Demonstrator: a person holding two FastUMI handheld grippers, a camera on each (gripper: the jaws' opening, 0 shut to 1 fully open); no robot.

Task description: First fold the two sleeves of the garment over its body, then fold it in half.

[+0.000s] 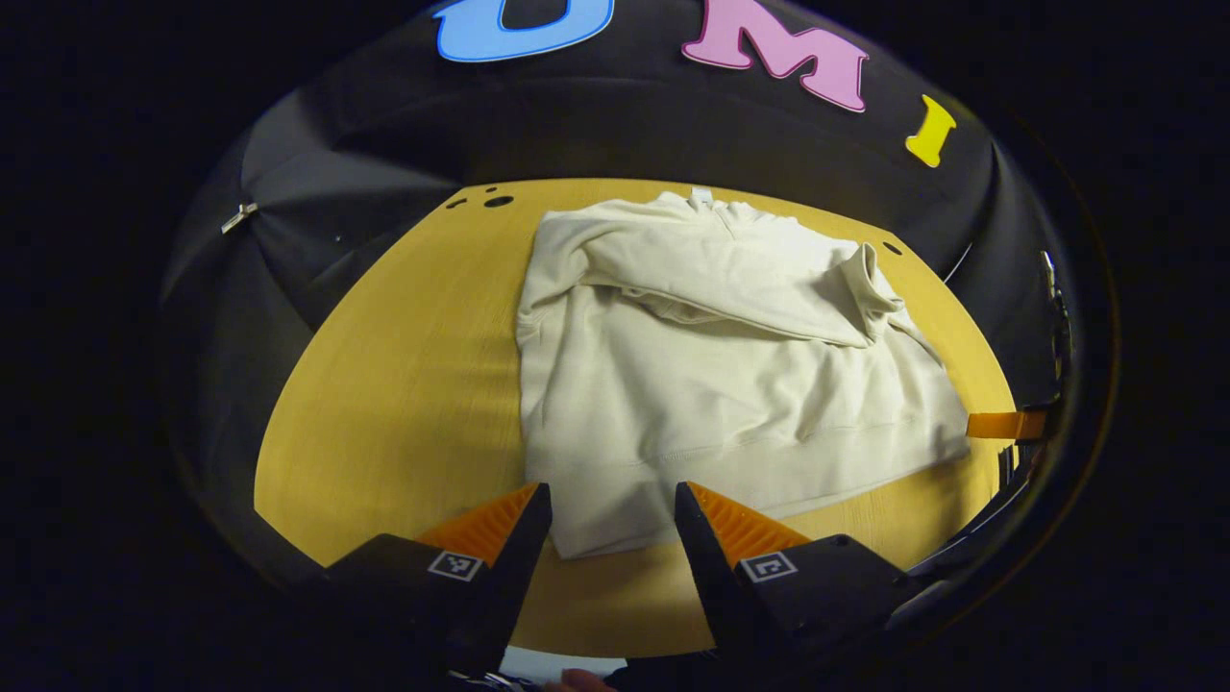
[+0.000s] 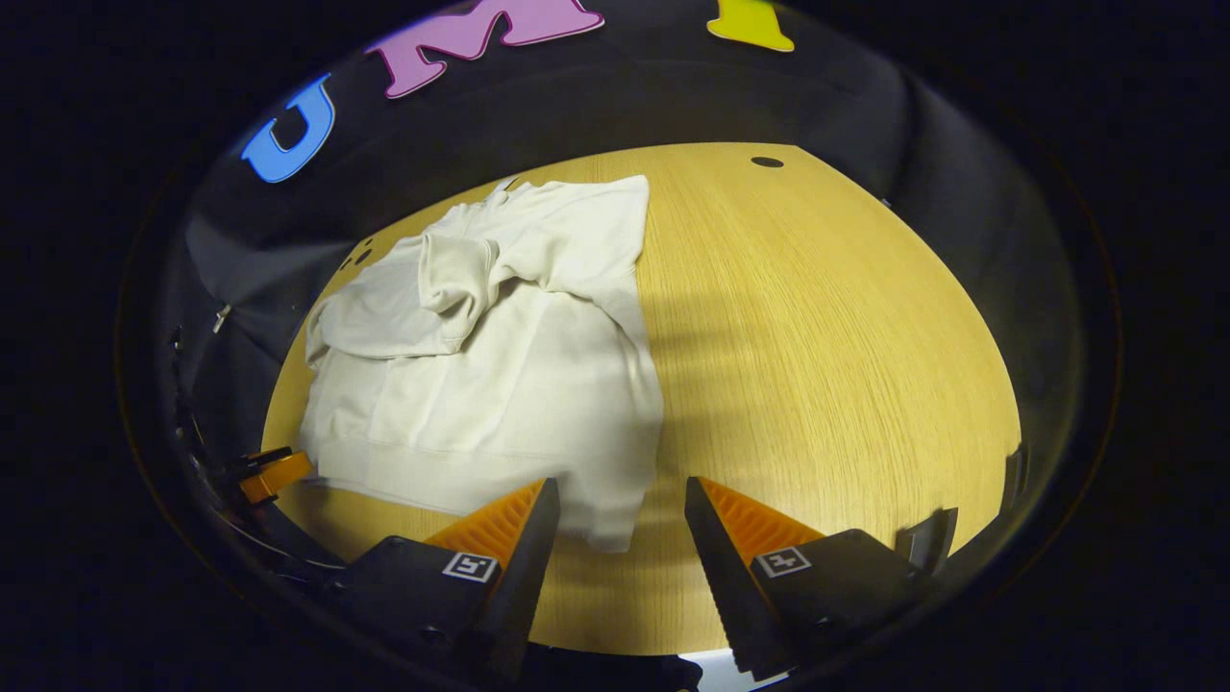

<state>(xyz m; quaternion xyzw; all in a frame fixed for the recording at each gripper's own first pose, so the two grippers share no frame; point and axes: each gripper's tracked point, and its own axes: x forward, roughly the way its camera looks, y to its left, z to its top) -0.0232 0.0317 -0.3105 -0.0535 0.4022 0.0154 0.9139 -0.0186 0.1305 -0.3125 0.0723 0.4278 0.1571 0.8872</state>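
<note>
Broadly, the wooden table (image 2: 817, 317) carries a cream sweatshirt (image 1: 711, 384) lying flat with its collar toward the booth wall and its hem toward the person, so its long axis runs away from both grippers. Both sleeves (image 1: 740, 288) already appear folded across the chest, one cuff (image 1: 870, 274) sticking up near the garment's right side. By my judgement the sleeve step is done and the fold in half remains.

What the next move turns on is the hem: it lies just ahead of both sets of fingers. The left gripper (image 1: 613, 514) hangs with its jaws apart over the hem's left corner (image 1: 577, 538), holding nothing. The right gripper (image 2: 615, 509) likewise stands spread and empty, with the hem's right corner (image 2: 615, 529) between its fingers. Each hand is nearest its own corner, which suits a pinch of both corners and a lift toward the collar.

Small holes (image 1: 498, 201) dot the table's far edge, well apart from the cloth. Nothing stands in the way, though the raised cuff might snag or unroll under the fold.
</note>
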